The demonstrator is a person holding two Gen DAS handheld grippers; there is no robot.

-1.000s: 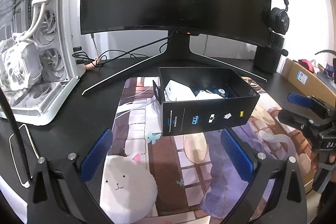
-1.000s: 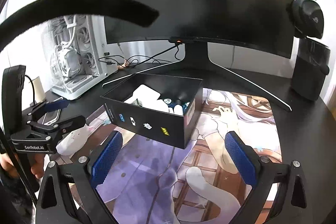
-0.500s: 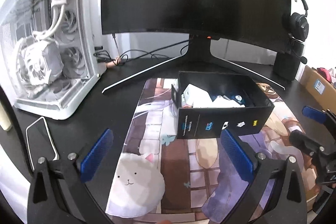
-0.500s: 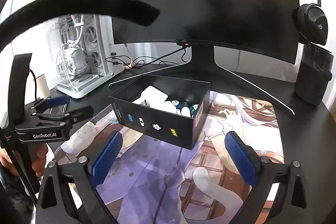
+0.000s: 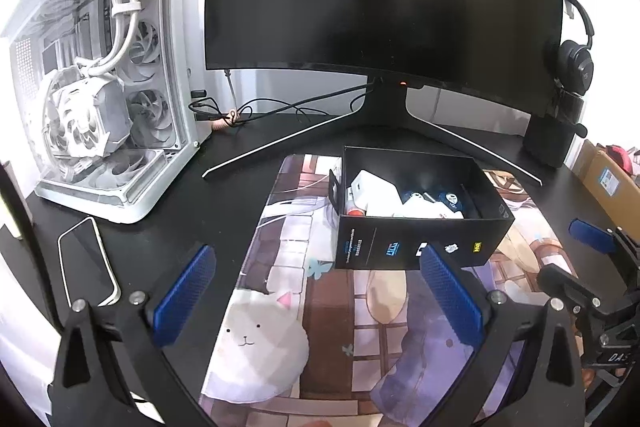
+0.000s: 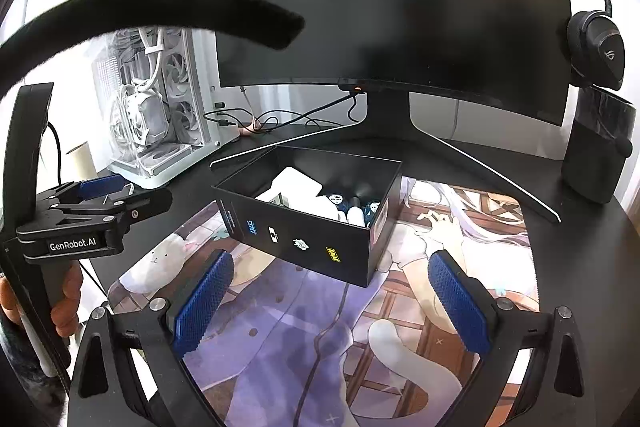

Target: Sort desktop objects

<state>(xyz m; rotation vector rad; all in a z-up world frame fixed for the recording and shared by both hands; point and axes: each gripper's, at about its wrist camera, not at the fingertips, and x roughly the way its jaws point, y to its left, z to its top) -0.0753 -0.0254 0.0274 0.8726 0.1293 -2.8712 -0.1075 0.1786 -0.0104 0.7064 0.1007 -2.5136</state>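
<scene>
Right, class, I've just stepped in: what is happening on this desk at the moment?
A person is tidying a desk with a handheld tool in each hand. Both the left tool and the right tool are open and empty, hovering over the illustrated desk mat. In front of them stands an open black box with several small items inside. A phone lies on the desk beside the white computer case.

Open black box (image 5: 416, 247) on mat, holding small items (image 5: 380, 193)
</scene>
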